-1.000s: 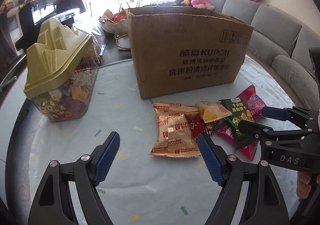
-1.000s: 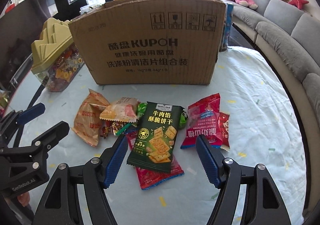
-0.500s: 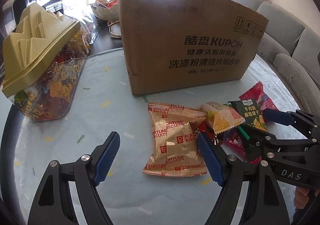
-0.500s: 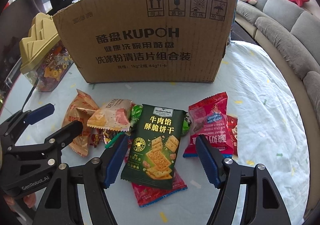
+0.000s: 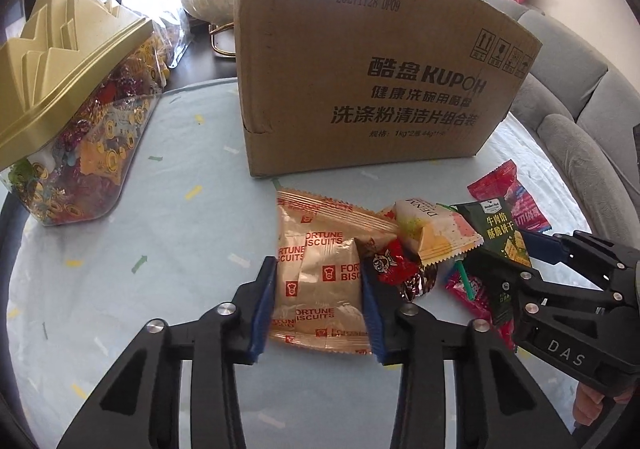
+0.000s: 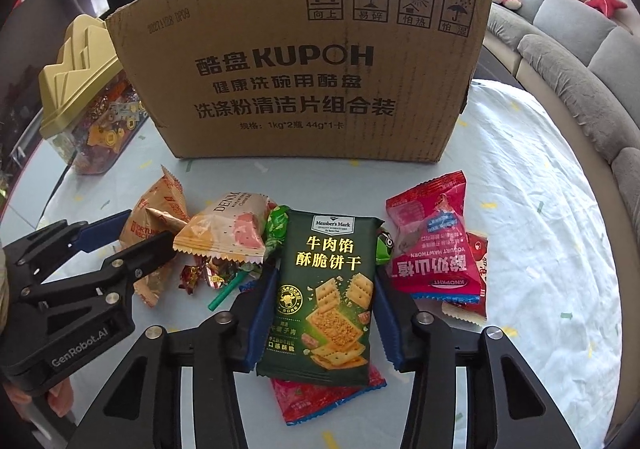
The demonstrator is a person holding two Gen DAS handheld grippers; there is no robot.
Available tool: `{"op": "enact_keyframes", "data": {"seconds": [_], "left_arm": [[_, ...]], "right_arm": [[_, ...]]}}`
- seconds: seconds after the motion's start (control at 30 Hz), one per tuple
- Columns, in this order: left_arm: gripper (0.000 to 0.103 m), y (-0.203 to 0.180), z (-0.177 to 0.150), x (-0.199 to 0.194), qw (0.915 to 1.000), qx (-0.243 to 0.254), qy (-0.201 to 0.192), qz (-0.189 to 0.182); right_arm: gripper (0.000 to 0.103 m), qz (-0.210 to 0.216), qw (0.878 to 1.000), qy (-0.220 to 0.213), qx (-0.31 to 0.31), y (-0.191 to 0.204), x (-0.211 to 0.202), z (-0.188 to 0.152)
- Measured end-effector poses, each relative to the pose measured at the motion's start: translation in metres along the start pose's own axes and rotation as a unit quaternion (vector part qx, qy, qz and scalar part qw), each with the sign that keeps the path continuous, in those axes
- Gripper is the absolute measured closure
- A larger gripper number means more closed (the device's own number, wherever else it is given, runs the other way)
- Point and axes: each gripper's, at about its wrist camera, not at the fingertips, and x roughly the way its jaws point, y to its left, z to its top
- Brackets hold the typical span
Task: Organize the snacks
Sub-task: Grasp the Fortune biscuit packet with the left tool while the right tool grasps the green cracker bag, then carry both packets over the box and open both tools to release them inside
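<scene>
Both grippers tilt steeply down at the tabletop (image 6: 540, 209), jaws closing: the left gripper (image 5: 320, 301) around two gold biscuit packets (image 5: 320, 289), the right gripper (image 6: 320, 313) around one green cracker packet (image 6: 326, 301) before the cardboard box (image 6: 300, 69).

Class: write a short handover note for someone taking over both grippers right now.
Left gripper: jaws closing around the gold Fortune Biscuits packet.
Right gripper: jaws closing around the green cracker packet.
Both packets lie on the table with the other snacks: a pale Denmark pack, red hawthorn packets, loose candies.
Cardboard box stands just behind the pile.
Done: nothing visibly sorted.
Left: probably lift both packets, then handle the rest.
</scene>
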Motion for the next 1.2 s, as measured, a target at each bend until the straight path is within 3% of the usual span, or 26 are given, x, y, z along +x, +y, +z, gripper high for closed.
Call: {"op": "enact_keyframes", "data": {"seconds": [0.67, 1.2], "left_arm": [[0.065, -0.023, 0.005, -0.064, 0.9977, 0.001, -0.067, 0.013], [0.065, -0.039, 0.044, -0.121, 0.9882, 0.006, -0.152, 0.018]], "right_arm": [[0.057, 0.028, 0.998, -0.055, 0.0, -0.018, -0.054, -0.003], [0.057, 0.049, 0.989, -0.14, -0.02, -0.024, -0.11, 0.035]]}}
